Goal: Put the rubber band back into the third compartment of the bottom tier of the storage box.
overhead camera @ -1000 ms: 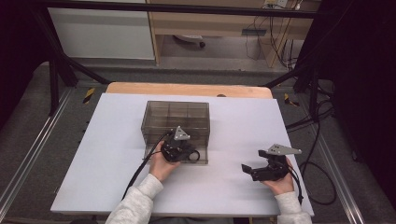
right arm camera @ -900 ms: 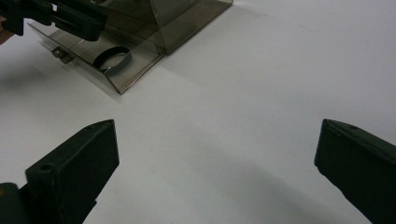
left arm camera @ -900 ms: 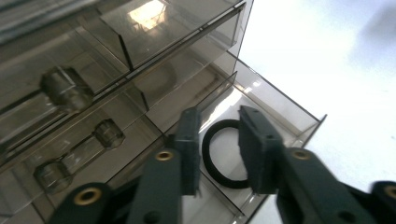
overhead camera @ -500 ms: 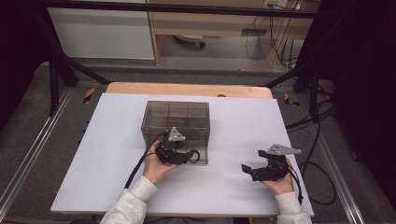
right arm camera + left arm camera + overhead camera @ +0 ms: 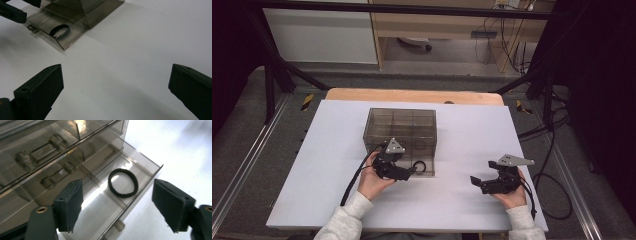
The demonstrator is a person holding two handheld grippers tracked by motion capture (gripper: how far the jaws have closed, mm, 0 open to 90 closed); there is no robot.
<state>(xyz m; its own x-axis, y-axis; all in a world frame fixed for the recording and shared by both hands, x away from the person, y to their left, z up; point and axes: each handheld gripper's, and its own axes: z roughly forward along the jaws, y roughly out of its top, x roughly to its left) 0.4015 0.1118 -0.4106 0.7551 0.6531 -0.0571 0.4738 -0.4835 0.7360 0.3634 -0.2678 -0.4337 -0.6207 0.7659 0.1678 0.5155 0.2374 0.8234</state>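
Note:
A smoky clear drawer box [image 5: 399,127] stands mid-table with its bottom drawer [image 5: 428,172] pulled out. A black hair tie [image 5: 419,165] lies flat in that drawer, loose [image 5: 122,195] and untouched. My left gripper [image 5: 412,171] hovers just over the drawer's front; its jaws have just been opening and stand wide [image 5: 118,195], the pads pressing on nothing. My right gripper [image 5: 477,181] rests near the table's right front, open [image 5: 116,77] over bare white tabletop. From there the hair tie [image 5: 62,35] and drawer [image 5: 45,20] lie ahead to the left.
The box's upper drawers [image 5: 37,150] are closed, with clear handles. The white tabletop [image 5: 462,135] has a wooden strip [image 5: 412,95] at its far edge. Cables [image 5: 552,150] hang off the right side. Black frame posts stand at the far corners.
The left gripper has drawn back a little to the left and toward the person, and its jaws have opened. The hair tie lies free in the drawer. The right gripper has not moved.

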